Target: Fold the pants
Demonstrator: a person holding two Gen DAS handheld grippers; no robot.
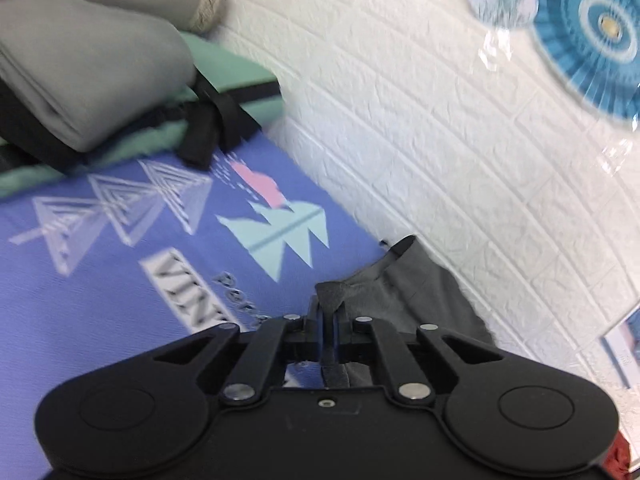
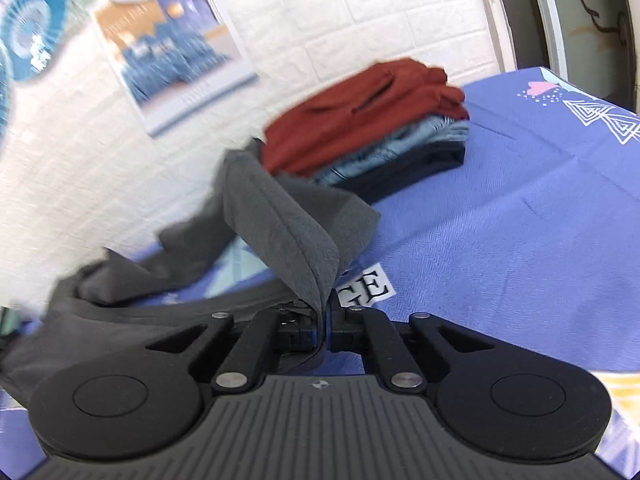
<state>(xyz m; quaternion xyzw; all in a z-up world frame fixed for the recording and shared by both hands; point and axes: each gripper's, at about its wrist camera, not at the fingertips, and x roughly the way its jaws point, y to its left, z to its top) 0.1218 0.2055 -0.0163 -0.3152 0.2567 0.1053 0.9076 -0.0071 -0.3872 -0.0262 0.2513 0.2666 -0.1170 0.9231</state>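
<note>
- The left tool [image 1: 329, 320] was clamped tight on a fold of the dark grey pants [image 1: 404, 292], which trailed toward 1 o'clock along the white brick wall [image 1: 420, 120].
- The right tool [image 2: 325, 320] pinched a doubled edge of the same pants [image 2: 280, 220]; the cloth rose toward 11 o'clock and sagged to 9 o'clock onto the purple printed bedsheet [image 2: 500, 220].
- At 12 o'clock from the right tool sat a stack of folded clothes [image 2: 372, 120], a rust-red garment on top.
- At 10 o'clock from the left tool lay a folded grey garment [image 1: 88, 68] on a green pad [image 1: 224, 68].
- Blue paper fans [image 1: 592, 32] hung on the wall.
</note>
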